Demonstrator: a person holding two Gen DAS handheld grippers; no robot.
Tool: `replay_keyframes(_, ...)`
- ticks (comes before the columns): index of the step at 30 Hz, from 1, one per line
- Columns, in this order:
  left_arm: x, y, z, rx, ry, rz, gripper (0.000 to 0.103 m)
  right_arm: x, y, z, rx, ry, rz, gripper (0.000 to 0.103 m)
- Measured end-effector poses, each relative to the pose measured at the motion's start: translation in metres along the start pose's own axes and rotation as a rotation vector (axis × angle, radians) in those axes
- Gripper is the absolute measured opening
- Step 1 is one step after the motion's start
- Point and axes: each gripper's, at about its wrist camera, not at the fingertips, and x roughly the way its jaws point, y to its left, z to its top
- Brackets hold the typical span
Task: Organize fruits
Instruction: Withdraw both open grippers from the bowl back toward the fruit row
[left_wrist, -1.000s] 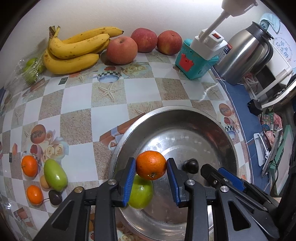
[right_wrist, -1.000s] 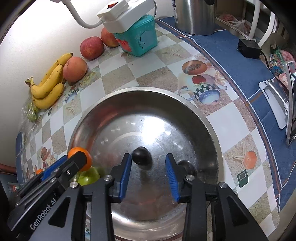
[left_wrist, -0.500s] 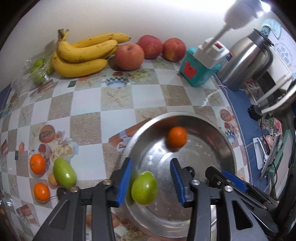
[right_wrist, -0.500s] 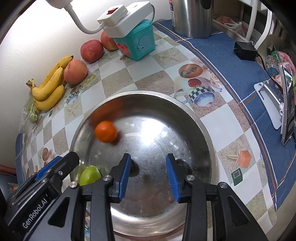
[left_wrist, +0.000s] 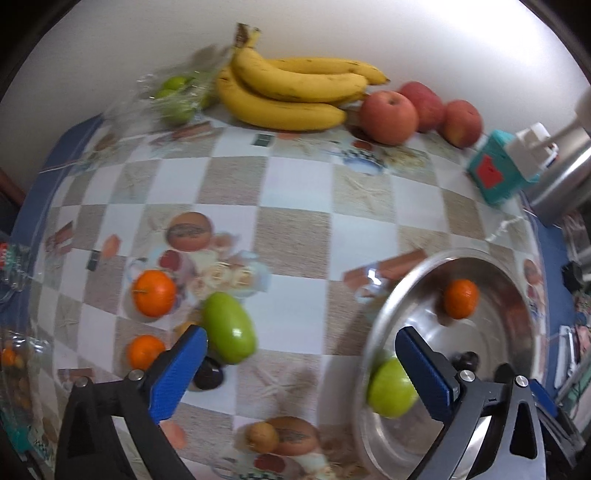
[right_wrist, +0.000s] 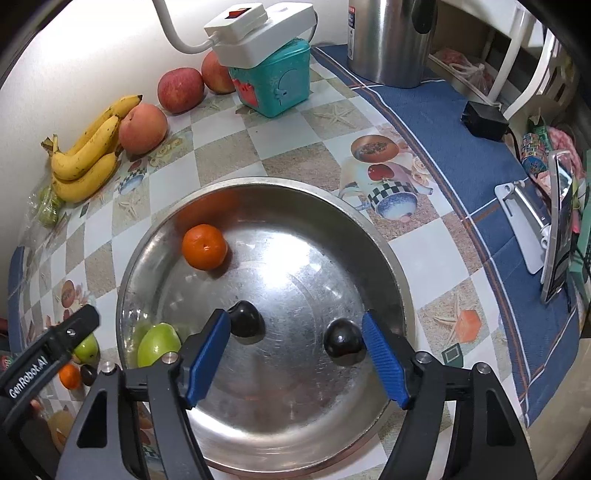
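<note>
The steel bowl (right_wrist: 400, 291) already holds part of the fruit: an orange (right_wrist: 204, 246) near its far-left wall, a green fruit (right_wrist: 158, 344) against its near-left wall, and two dark plums, one (right_wrist: 245, 324) just beside the right gripper's left pad and the other (right_wrist: 344, 342) just beside its right pad.

The right gripper (right_wrist: 293, 360) hangs over the bowl with its jaws opening; both plums lie on the bowl floor between the pads, and neither looks pinched. The left gripper (left_wrist: 301, 373) straddles the bowl's left rim, pointing at the checked cloth (left_wrist: 295, 192). Its jaws are opening too, spread very wide, with nothing gripped.

Still on the cloth, left of the bowl, is a small cluster: a green mango (left_wrist: 229, 326), two oranges, one (left_wrist: 153, 292) behind the other (left_wrist: 144, 350), a dark plum (left_wrist: 208, 374) partly hidden by the left pad, and a small brown fruit (left_wrist: 262, 437) near the bottom edge. Along the wall lie the bananas (left_wrist: 291, 96), three apples (left_wrist: 389, 117) and a bag of green fruit (left_wrist: 173, 98).

Judging by this, the sorting is well begun but less than half done. The near cluster looks like the next batch, the mango being closest to the left gripper. Whether the wall fruit belongs in the bowl cannot be told.
</note>
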Motion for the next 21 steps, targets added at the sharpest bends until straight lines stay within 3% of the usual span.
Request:
replay_keyframes(2,-0.002,0.004,-0.001,-0.001,-0.013,0.029,0.103,-0.001,0.001,0.000,-0.009,-0.005,-0.003,0.076)
replay_keyframes(4,-0.002,0.009,-0.001,-0.006,-0.024,0.047,0.103,-0.003,0.002,0.000,-0.015,-0.015,-0.006,0.091)
replay_keyframes(5,-0.003,0.011,-0.001,-0.008,-0.029,0.052,0.103,-0.004,0.003,0.000,-0.018,-0.023,-0.007,0.093)
replay_keyframes(21,-0.024,0.039,-0.014,-0.028,-0.081,0.070,0.103,-0.023,0.020,-0.006,-0.058,-0.060,0.010,0.094)
